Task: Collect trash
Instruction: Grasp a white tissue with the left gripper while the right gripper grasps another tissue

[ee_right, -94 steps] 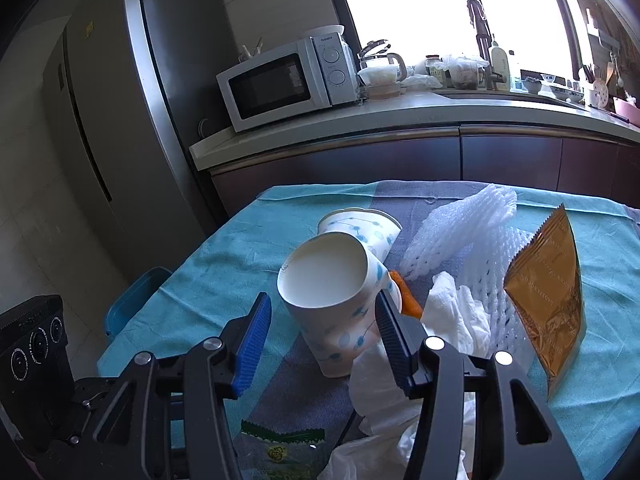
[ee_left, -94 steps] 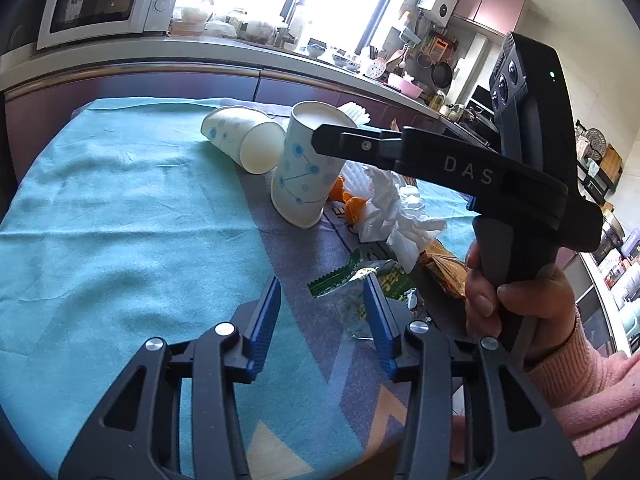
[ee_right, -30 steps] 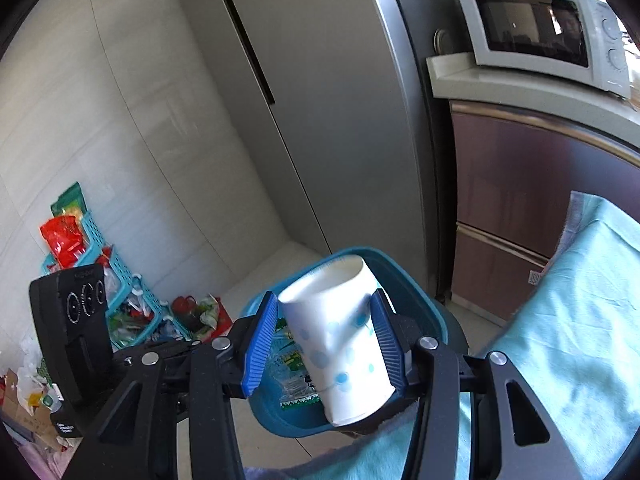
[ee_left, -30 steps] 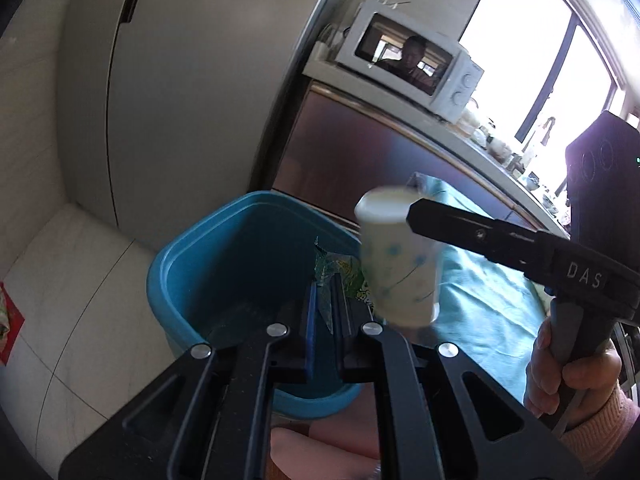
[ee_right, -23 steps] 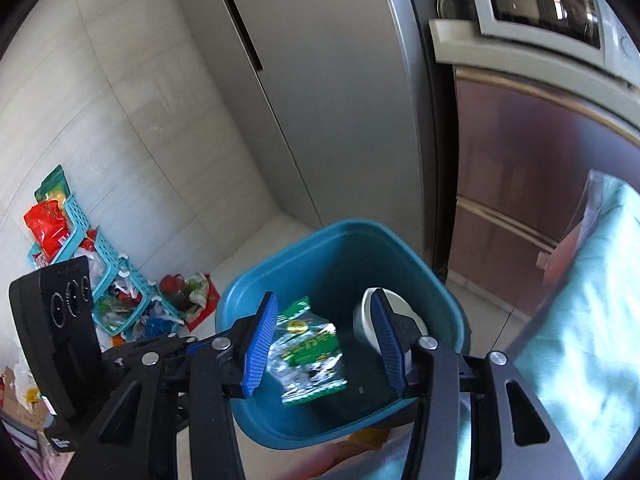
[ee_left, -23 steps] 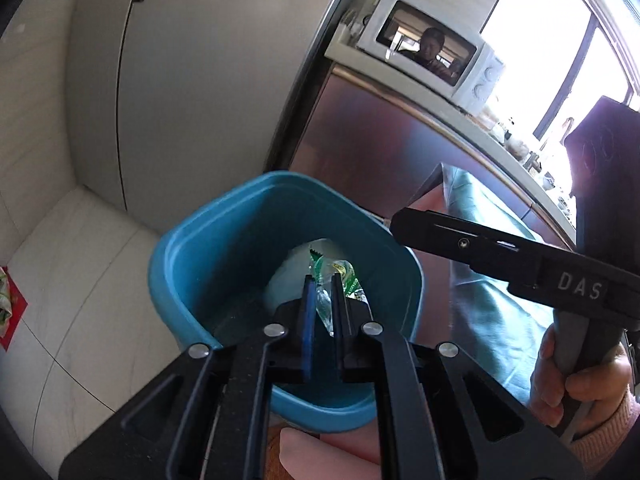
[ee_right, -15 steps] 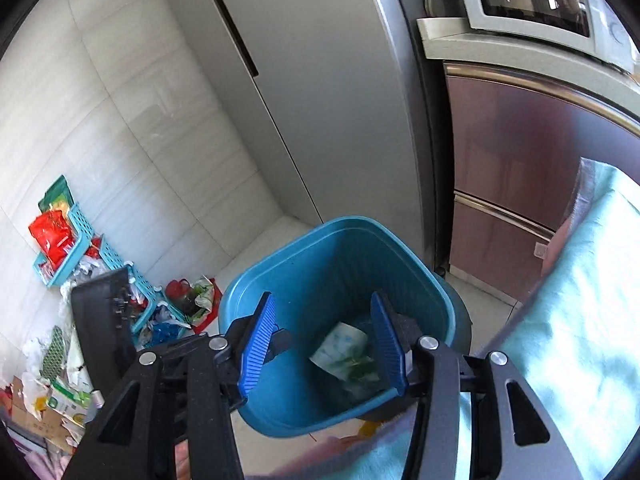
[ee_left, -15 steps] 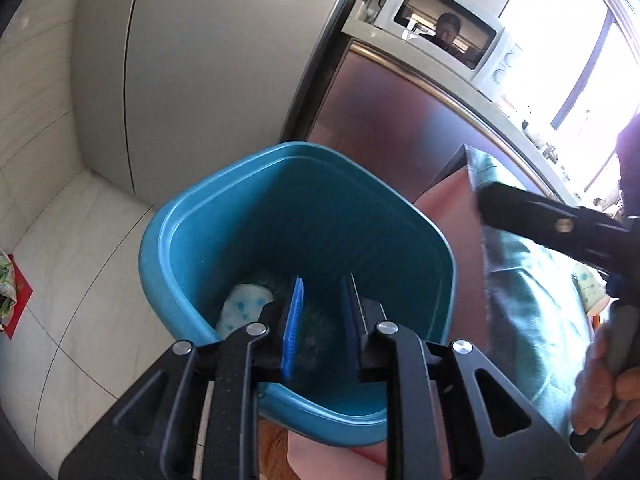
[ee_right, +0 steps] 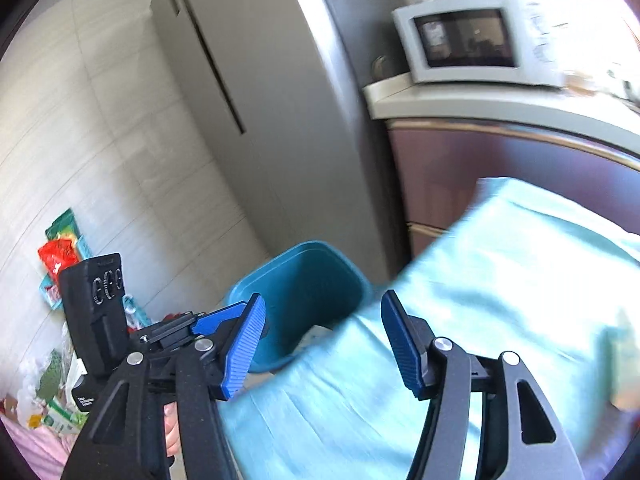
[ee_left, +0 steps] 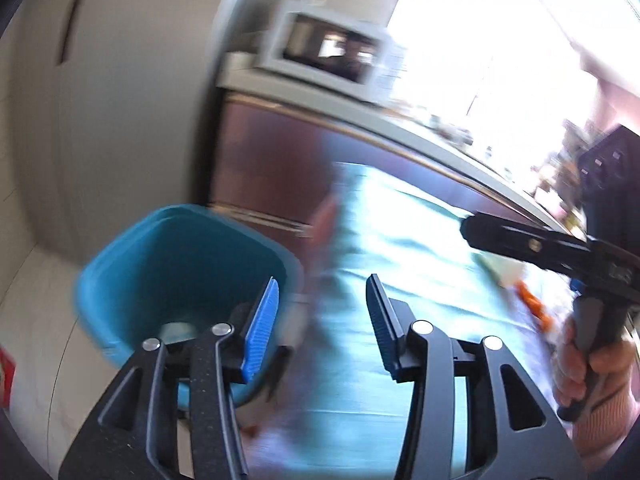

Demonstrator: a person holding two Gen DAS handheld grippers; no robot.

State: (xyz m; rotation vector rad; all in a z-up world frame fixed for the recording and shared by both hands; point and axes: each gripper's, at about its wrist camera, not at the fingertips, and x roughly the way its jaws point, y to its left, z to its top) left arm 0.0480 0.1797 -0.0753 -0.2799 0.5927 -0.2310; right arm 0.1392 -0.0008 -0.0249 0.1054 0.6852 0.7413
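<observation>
Both frames are motion-blurred. The left tongs [ee_left: 322, 312] are opening, nothing between their blue ribbed pads; the right tongs [ee_right: 323, 338] likewise are opening and empty. The round teal plastic bin [ee_left: 132, 264] sits on the floor at nine o'clock of the teal-clothed tabletop [ee_right: 500, 280].

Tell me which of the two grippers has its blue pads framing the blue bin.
The right gripper: between its opening, empty pads sits the blue bin. The left gripper, also opening and empty, has the bin off to its left and frames the teal tablecloth instead.
</observation>
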